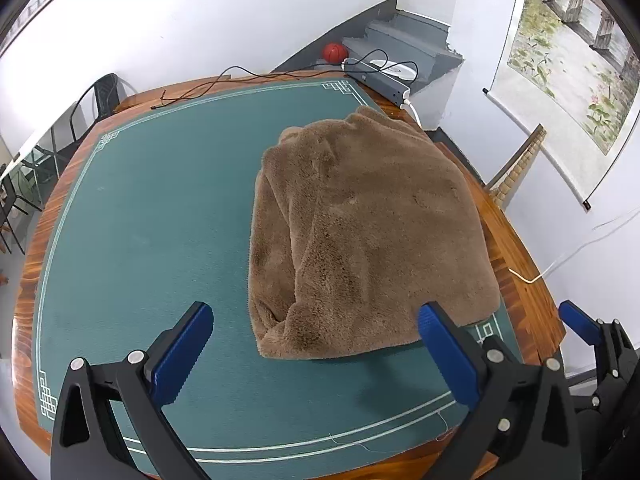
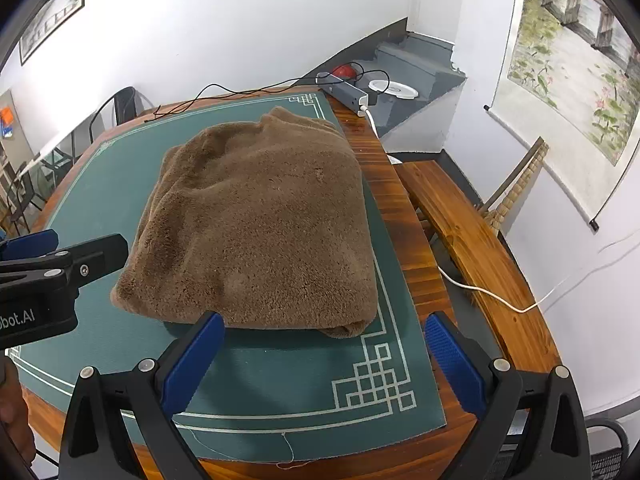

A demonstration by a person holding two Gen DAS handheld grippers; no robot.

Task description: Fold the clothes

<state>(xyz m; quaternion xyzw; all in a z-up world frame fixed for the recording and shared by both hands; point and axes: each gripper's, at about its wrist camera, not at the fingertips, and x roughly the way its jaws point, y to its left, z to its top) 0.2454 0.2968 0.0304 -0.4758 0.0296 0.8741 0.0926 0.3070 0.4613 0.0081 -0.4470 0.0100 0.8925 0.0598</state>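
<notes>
A brown fluffy garment (image 1: 368,236) lies folded in a thick rectangle on the right part of the green mat (image 1: 152,216). In the right wrist view the same garment (image 2: 256,232) fills the middle of the mat (image 2: 304,376). My left gripper (image 1: 316,320) hovers open over the near edge of the mat, just short of the garment's near edge. My right gripper (image 2: 324,332) is open too, held above the garment's near right corner, with nothing between its blue pads. The left gripper (image 2: 52,248) shows at the left edge of the right wrist view.
The mat covers a wooden table (image 1: 516,256). A grey power strip (image 1: 378,78) with black cables lies at the far edge, with a white cable (image 2: 472,288) trailing off the right side. A wooden bench (image 2: 468,240) stands right of the table. An orange ball (image 1: 335,53) rests by the stairs.
</notes>
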